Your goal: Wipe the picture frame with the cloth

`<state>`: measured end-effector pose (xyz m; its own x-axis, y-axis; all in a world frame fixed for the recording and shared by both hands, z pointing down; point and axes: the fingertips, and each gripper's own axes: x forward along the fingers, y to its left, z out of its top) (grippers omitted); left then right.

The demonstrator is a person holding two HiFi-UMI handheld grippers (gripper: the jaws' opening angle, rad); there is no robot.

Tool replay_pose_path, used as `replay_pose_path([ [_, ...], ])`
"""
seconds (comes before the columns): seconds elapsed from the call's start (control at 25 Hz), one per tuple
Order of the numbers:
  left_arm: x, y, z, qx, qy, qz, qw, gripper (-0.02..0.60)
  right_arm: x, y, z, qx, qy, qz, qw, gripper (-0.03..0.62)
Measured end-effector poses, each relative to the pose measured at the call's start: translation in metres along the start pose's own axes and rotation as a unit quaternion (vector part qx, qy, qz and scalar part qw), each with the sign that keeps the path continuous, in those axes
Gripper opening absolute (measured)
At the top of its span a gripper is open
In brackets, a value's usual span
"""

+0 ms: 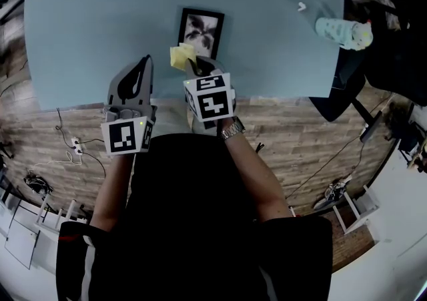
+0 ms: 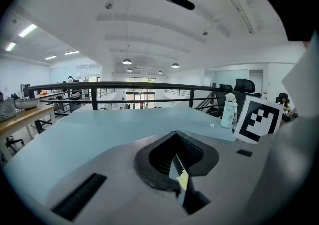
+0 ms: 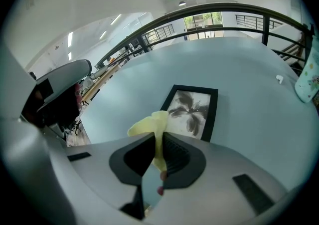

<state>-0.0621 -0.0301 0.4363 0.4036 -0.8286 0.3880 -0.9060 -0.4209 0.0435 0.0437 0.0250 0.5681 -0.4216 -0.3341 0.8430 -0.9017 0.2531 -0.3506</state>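
A black picture frame [image 1: 201, 31] with a grey flower print lies flat on the pale blue table [image 1: 93, 26]. In the right gripper view the frame [image 3: 192, 112] sits just beyond the jaws. My right gripper [image 1: 199, 67] is shut on a yellow cloth [image 1: 181, 56], which hangs just above the frame's near left corner. The cloth [image 3: 152, 123] bunches out from between the jaws of the right gripper [image 3: 158, 153]. My left gripper [image 1: 142, 66] hovers over the table's near edge, left of the frame, shut with nothing in it. Its jaws meet in the left gripper [image 2: 177, 163] view.
A pale patterned bottle [image 1: 341, 31] lies near the table's right edge, with a small white object [image 1: 301, 7] beside it. A dark office chair [image 1: 350, 89] stands past that edge. Wood floor with cables [image 1: 70, 146] runs below the table's near edge. A railing [image 2: 124, 87] lies beyond the far side.
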Motion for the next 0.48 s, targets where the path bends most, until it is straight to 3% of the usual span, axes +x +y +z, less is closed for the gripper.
replay_pose_path([
  [0.48,-0.002,-0.025,0.003,0.004,-0.007,-0.003,1.0,0.0,-0.022,-0.039,-0.019,0.015,-0.002,-0.025,1.0,0.036],
])
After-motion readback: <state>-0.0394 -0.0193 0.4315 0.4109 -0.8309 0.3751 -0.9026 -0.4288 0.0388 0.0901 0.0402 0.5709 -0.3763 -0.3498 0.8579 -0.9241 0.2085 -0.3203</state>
